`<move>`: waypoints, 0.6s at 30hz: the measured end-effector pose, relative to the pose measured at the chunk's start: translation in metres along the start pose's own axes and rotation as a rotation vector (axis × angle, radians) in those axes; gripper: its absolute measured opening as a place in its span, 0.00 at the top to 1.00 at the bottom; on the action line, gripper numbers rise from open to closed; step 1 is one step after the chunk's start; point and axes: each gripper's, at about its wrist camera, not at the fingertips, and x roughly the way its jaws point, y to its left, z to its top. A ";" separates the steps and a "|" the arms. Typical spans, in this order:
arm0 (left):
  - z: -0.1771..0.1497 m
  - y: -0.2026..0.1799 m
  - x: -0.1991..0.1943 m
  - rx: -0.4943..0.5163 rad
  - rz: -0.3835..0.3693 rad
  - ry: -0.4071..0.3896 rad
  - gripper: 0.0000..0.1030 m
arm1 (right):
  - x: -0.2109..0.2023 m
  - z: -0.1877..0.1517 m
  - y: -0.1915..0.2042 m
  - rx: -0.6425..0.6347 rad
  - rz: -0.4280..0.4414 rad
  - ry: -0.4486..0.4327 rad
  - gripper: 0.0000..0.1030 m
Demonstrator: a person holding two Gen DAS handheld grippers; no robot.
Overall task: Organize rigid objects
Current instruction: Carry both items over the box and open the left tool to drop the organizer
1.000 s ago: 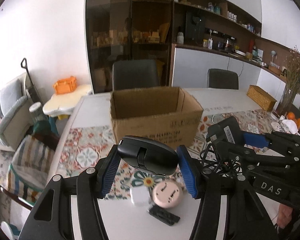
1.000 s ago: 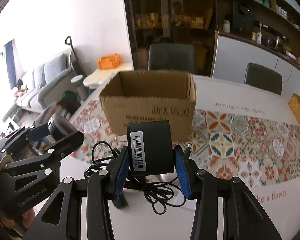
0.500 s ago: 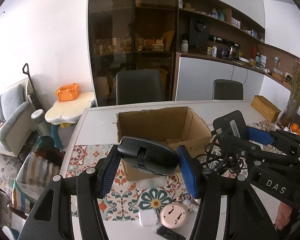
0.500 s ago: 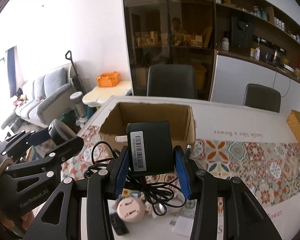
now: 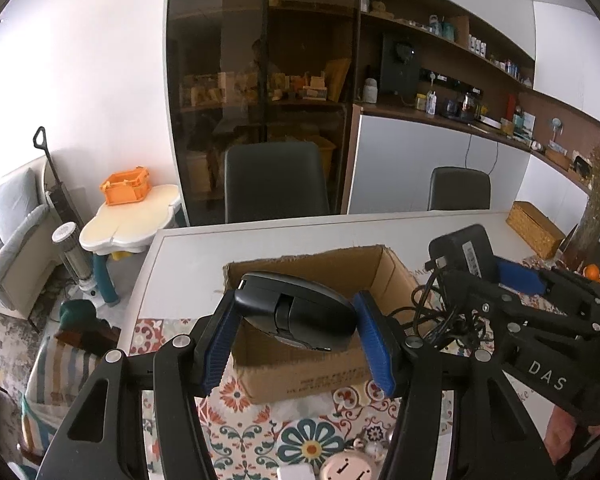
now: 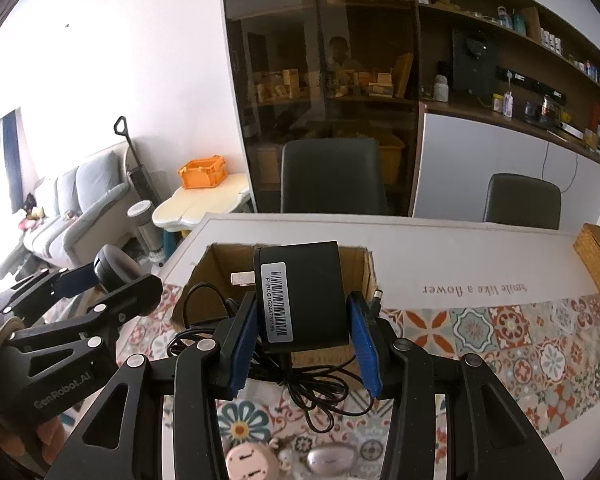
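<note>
Between the left gripper's [image 5: 298,338] blue pads sat a black computer mouse [image 5: 296,316], clenched across its flanks with its rounded back and wheel facing the camera. It looked light and rigid, but its smooth curved shell seemed likely to slip unless the pads bore on the flatter sides, as they did. Just beyond and below those jaws stood the open cardboard box [image 5: 320,364], its mouth directly ahead of the mouse.

The right gripper [image 6: 303,338] was closed on a black power adapter [image 6: 302,296], the pads pressing its two broad faces and the barcode label facing up. The brick looked stiff and fairly dense, so the body was the sensible place to hold. Its thin cable [image 6: 320,384] was limp and hung in loose loops beneath the jaws, likely to snag on the box rim. Below both jaws, the patterned surface [image 6: 500,332] carried a round pink gadget [image 6: 246,460].
</note>
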 end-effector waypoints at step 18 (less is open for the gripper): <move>0.027 0.014 0.093 -0.039 0.010 0.298 0.44 | 0.088 0.039 -0.015 -0.004 -0.017 0.186 0.57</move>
